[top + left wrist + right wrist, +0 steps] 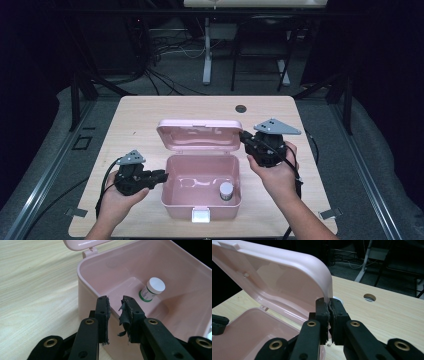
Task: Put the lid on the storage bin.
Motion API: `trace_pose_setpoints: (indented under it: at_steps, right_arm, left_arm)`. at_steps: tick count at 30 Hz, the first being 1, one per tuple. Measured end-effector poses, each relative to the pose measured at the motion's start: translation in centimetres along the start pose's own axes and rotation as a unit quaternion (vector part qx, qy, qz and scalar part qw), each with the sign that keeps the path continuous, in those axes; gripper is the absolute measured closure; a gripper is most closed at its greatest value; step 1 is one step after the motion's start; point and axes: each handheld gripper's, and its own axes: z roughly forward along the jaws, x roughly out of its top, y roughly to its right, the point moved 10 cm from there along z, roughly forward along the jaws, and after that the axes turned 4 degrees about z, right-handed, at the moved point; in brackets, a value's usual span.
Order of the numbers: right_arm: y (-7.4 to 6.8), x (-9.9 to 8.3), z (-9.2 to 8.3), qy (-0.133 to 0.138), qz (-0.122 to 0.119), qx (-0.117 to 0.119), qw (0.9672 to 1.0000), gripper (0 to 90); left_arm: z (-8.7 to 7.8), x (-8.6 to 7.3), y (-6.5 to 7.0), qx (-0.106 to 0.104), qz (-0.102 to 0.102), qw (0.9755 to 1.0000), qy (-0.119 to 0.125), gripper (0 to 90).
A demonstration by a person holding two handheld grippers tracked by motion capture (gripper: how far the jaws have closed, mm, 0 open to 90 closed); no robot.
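Note:
A pink plastic box [172, 200] stands open at the table's middle, its lid [200, 134] raised upright at the back. A small white-capped bottle [226, 190] with a green band stands inside at the front right, also clear in the left gripper view [152, 288]. My left gripper [164, 175] straddles the rim of the box's left wall [95, 282], one jaw outside and one inside [115, 300], gripping it. My right gripper [243, 136] is shut on the right edge of the lid [287, 277], pads pinching its rim [329, 301].
A white latch [201, 215] hangs on the box's front wall. A round cable hole [241, 108] lies in the wooden table behind the lid. Table edges run close to the box's front. Desk legs and cables stand on the floor beyond.

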Motion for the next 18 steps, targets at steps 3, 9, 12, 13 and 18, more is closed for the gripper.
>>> trace_pose_setpoints:
  at_steps: [3,9,12,13,18]
  right_arm:
    - [-0.1,-0.2,-0.2,0.004,-0.001,0.0,1.0,85.9]
    - [-0.3,-0.5,-0.5,0.011,0.003,0.004,0.9999,85.4]
    - [-0.5,-0.8,-0.8,0.013,0.002,0.005,0.9999,85.2]
    - [-0.5,-0.8,-0.8,0.013,0.002,0.005,0.9999,85.2]
    - [-0.6,-1.1,-1.0,0.027,0.001,0.004,0.9996,85.1]
  left_arm:
    - [0.0,0.0,0.0,0.0,0.0,1.0,0.0,75.5]
    - [0.0,0.0,0.0,0.0,-0.002,1.0,0.001,75.4]
    - [0.0,0.0,0.0,-0.001,-0.003,1.0,0.001,75.4]
    - [0.0,0.0,0.0,-0.001,-0.003,1.0,0.001,75.4]
    - [0.0,0.0,0.0,-0.001,-0.004,1.0,0.0,75.4]
